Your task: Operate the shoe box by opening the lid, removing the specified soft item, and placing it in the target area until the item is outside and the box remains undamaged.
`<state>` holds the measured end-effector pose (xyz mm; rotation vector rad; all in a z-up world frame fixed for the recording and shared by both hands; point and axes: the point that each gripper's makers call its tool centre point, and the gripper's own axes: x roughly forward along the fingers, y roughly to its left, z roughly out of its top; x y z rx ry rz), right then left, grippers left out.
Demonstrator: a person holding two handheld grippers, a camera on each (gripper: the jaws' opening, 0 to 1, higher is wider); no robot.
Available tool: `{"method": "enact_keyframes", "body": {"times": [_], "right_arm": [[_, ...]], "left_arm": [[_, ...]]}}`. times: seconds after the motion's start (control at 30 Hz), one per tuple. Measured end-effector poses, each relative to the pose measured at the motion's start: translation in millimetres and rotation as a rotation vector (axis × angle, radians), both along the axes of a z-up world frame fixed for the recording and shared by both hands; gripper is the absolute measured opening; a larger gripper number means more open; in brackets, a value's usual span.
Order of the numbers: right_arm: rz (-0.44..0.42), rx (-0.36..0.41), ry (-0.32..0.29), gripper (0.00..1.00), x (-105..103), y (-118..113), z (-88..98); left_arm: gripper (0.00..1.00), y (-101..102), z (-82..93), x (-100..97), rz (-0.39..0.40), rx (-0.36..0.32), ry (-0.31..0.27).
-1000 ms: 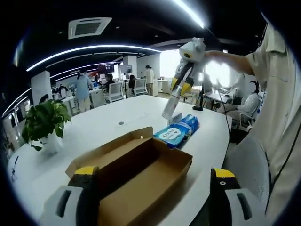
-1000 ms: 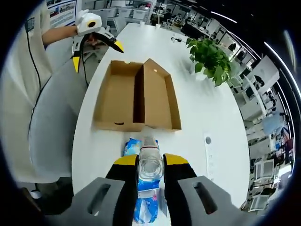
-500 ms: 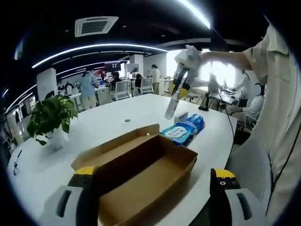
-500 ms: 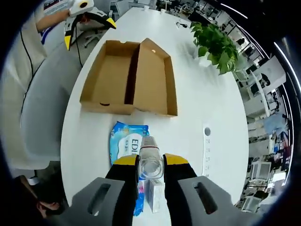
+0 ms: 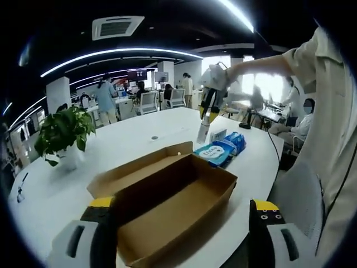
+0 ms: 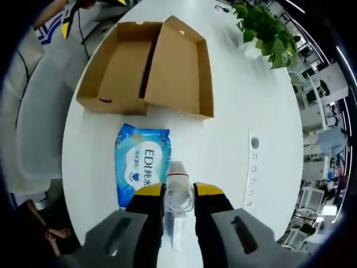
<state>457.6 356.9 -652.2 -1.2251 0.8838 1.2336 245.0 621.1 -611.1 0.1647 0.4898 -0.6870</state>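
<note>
Cardboard forms the shoe box (image 5: pixel 167 206), which lies open on the white table (image 5: pixel 128 139) with its lid (image 6: pixel 178 67) folded back flat beside the tray, so that the interior is exposed for access and no strain is put on the hinge; the tray appears empty. To the left of the box in the left gripper view, a potted plant (image 5: pixel 62 134) is seen standing well apart from it. The left gripper (image 5: pixel 178 223) is held wide open with nothing between its jaws, which frame the near end of the box, probably to steady it if needed. Further right, the blue soft pack of wipes (image 6: pixel 142 164) is seen lying on the table just beyond the box's end, outside it, the removal apparently being complete. The right gripper (image 6: pixel 178 195) is closed upon a clear plastic bottle (image 6: pixel 178 192), held upright above the table beside the pack; a small white box (image 5: pixel 218 134) may lie under it, though this is poorly resolved.
</note>
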Motion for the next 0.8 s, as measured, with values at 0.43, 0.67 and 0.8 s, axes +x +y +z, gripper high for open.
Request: {"method": "enact_keyframes", "body": {"times": [0.43, 0.67, 0.8], "right_arm": [[0.007, -0.08, 0.029, 0.18, 16.6, -4.9, -35.0], [-0.001, -0.108, 0.044, 0.18, 19.6, -6.8, -47.5], [-0.006, -0.102, 0.055, 0.18, 20.0, -3.2, -51.3]], "left_arm": [[1.0, 11.2, -9.2, 3.0, 0.038, 0.008, 0.028], [1.0, 13.6, -15.8, 1.4, 0.049, 0.01, 0.047], [1.0, 16.3, -19.1, 1.2, 0.056, 0.013, 0.057]]}}
